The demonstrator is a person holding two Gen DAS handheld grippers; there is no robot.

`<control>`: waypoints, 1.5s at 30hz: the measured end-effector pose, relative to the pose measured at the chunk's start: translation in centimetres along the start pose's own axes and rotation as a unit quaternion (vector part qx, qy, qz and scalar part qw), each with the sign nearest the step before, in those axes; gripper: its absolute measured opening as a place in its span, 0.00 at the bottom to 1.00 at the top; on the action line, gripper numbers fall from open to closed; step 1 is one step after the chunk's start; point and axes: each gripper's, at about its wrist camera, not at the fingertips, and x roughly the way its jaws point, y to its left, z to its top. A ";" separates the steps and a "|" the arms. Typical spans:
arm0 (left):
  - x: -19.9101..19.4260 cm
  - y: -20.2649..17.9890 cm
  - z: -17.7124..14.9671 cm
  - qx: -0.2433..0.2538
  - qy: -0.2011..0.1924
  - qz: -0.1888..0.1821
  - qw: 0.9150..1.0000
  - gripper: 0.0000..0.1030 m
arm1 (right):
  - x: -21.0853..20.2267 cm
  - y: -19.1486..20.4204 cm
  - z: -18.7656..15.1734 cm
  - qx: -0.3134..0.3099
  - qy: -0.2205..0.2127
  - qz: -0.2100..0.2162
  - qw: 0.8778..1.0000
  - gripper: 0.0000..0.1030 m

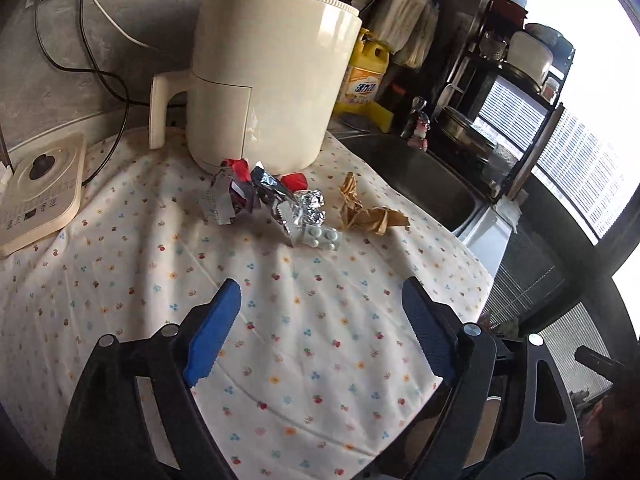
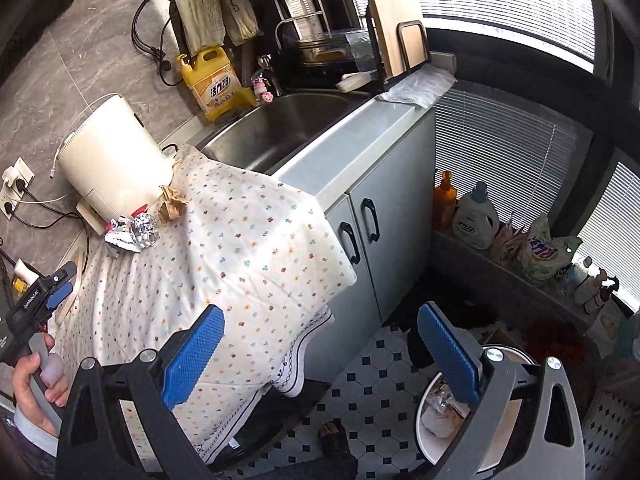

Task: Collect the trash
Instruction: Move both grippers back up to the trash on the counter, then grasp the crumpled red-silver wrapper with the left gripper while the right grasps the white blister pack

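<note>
A small heap of trash lies on the flowered cloth (image 1: 280,340) in front of a cream appliance. It holds silver-and-red wrappers (image 1: 236,192), a foil ball (image 1: 310,206), a white studded brick (image 1: 324,238) and crumpled brown paper (image 1: 368,210). My left gripper (image 1: 320,286) hangs open a little short of the heap, nothing between its blue pads. My right gripper (image 2: 320,311) is open and empty too, out past the cloth's hanging edge. Its right finger stands over a white bin (image 2: 424,396) on the floor, with rubbish inside. The right wrist view also shows the heap (image 2: 138,230) and the left gripper (image 2: 56,288), held by a hand.
The cream appliance (image 1: 264,88) stands right behind the heap. A flat cream device (image 1: 36,188) sits at the left. To the right are a steel sink (image 2: 280,128), a yellow detergent bottle (image 2: 214,84) and a dish rack. Grey cabinet doors (image 2: 360,232) and tiled floor lie below.
</note>
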 end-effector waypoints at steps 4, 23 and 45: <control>2.6 3.5 1.4 -0.005 0.016 0.019 1.000 0.71 | 2.3 3.3 0.8 -0.003 -0.002 0.007 1.000 0.92; 12.8 8.2 6.0 0.025 0.064 0.012 0.998 0.72 | 7.1 11.6 2.9 -0.020 0.008 -0.001 1.000 0.92; 3.9 15.4 1.7 -0.101 0.030 0.103 0.989 0.28 | 15.1 22.1 5.3 -0.169 0.090 0.110 0.975 0.77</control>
